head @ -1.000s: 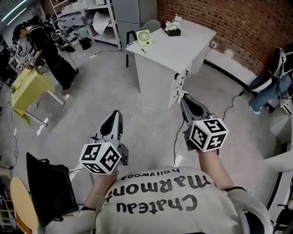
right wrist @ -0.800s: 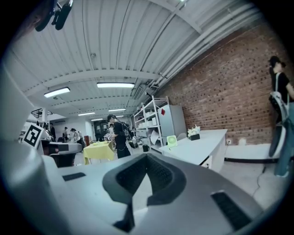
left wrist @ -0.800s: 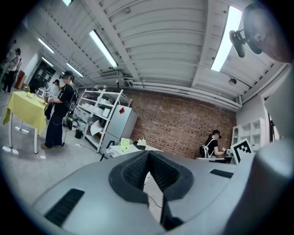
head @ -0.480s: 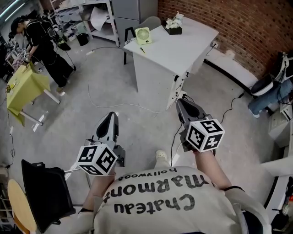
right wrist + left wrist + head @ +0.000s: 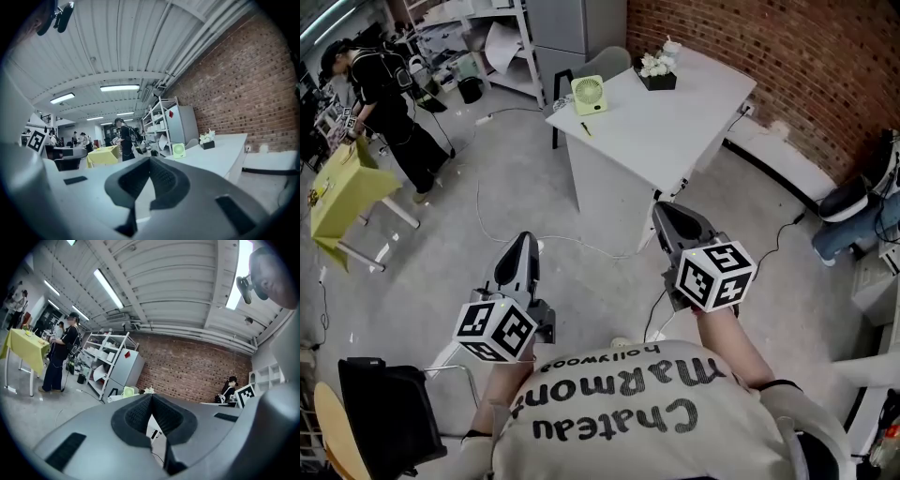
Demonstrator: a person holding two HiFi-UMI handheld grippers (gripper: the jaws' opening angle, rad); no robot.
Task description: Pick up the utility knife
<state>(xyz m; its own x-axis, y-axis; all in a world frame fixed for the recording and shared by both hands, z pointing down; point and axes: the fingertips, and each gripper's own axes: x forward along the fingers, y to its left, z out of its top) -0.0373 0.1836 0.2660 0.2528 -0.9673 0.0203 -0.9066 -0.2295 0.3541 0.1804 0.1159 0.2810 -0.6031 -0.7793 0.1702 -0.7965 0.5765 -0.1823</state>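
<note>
Here, both grippers hang over the grey floor [image 5: 450,234], side by side, a little way from the white bench [image 5: 675,131]. The left gripper [image 5: 523,246] is closed, with its two jaws pressed together and nothing in them. The right gripper [image 5: 664,214] is closed and empty too. Both point toward the bench. On the bench stand a green fan [image 5: 589,94] and a small pot of white flowers [image 5: 657,68]. A small dark thin thing [image 5: 584,128] lies just beside the fan, near the bench's edge. It may be the utility knife, but it is too small to tell. Far off to the left, a person in black [image 5: 382,89] stands by a yellow table [image 5: 342,187].
</note>
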